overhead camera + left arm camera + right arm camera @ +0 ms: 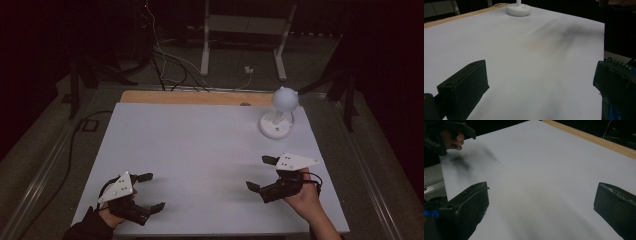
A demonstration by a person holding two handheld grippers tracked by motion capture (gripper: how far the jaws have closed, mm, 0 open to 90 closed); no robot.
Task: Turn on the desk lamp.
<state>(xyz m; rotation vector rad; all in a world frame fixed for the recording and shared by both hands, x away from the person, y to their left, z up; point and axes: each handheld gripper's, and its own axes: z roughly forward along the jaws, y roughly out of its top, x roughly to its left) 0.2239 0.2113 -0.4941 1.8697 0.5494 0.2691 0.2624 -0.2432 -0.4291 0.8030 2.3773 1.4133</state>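
High view is showing a white surface (200,150) with a wooden far edge, standing in a dark room with cables on the floor. Both the left hand-held gripper (149,191) and right hand-held gripper (262,173) are resting spread, holding nothing. A white lamp (280,116) is sitting at the far right corner.

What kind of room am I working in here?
Probably a lab or recording workspace, not a home: a bare white table with a small white lamp, loose cables on the carpeted floor behind, and a metal stand frame in the dark.
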